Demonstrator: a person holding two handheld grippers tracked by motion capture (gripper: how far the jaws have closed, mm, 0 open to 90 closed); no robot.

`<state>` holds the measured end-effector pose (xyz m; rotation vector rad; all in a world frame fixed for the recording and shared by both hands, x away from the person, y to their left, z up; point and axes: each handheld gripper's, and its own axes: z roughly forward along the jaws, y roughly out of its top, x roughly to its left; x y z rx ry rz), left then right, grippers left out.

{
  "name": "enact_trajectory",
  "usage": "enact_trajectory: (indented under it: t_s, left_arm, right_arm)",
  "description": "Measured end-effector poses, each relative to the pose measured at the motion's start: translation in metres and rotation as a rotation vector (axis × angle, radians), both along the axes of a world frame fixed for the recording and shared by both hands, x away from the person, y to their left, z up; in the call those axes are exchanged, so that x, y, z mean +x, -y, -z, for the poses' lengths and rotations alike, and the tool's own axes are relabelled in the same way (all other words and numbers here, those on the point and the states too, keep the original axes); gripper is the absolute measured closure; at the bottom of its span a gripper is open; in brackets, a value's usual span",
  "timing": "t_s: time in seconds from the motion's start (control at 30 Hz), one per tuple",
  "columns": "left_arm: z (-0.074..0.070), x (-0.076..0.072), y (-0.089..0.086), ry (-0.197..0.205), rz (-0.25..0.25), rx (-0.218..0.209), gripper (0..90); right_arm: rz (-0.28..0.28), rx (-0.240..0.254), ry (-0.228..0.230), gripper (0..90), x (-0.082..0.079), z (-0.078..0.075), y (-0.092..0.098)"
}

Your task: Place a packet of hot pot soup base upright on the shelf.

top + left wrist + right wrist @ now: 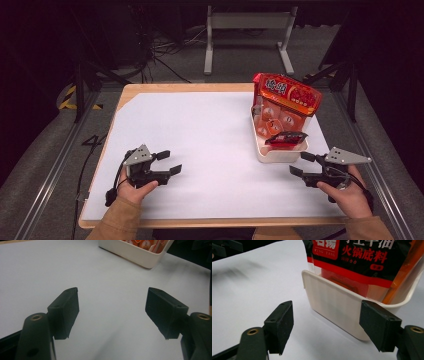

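From the high view, a white table carries a cream plastic bin toward its right side, with red seasoning packets standing up in it and leaning toward the far end. The left tongs sit well apart from the bin at the near left, held in the person's left hand, jaws spread and empty. The right tongs rest just beside the bin's near right corner in the right hand, also spread with nothing between them.

In the left gripper view, the left tongs stand wide open over bare table, and the bin lies far ahead at the top edge.

In the right gripper view, the right tongs gape wide, empty. The bin's wall is close in front; the right jaw overlaps its rim, though whether it touches I cannot tell. A red and black packet with Chinese print rises out of the bin
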<state>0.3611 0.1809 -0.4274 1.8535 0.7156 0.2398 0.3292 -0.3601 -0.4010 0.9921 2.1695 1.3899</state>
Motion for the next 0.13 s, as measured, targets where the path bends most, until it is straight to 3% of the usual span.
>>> enact_trajectory:
  t_s: [0.13]
  left_arm:
    - [-0.0007,0.0002,-0.0016,0.004,-0.001,-0.003,27.7]
  right_arm:
    - [-0.001,0.000,0.007,27.9,-0.0005,-0.0004,-0.0002]
